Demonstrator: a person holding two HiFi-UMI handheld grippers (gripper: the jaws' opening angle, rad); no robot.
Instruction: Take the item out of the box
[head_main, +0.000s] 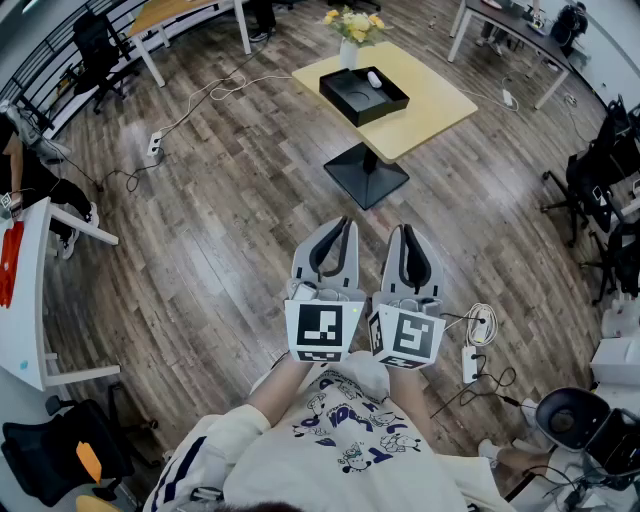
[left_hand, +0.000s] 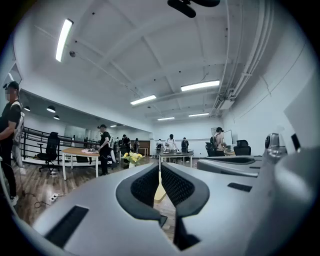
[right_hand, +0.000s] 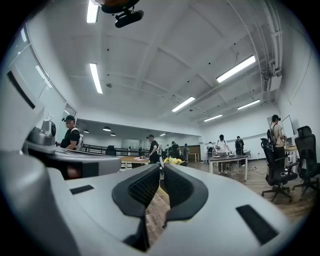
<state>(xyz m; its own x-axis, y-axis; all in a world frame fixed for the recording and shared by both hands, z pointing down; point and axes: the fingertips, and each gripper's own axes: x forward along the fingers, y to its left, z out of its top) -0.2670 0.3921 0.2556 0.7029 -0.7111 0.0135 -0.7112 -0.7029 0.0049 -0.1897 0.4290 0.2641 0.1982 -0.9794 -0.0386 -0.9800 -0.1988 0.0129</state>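
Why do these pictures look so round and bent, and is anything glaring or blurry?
Head view: the wide lens bows the floorboards around the table; light even, sharp. Left gripper view: dark round rim, glaring ceiling strip light, left claw looms large. Right gripper view: same rim, bright strip lights, right claw looms large.

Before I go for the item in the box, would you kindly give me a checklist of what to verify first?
1. White item lying in the black box: ok.
2. Left tongs and right tongs empty: ok.
3. Tongs open for a grasp: not ok, both are shut.
4. Box within reach: not ok, the table stands well ahead across the floor.
5. Gap between box and flower vase: cannot tell.
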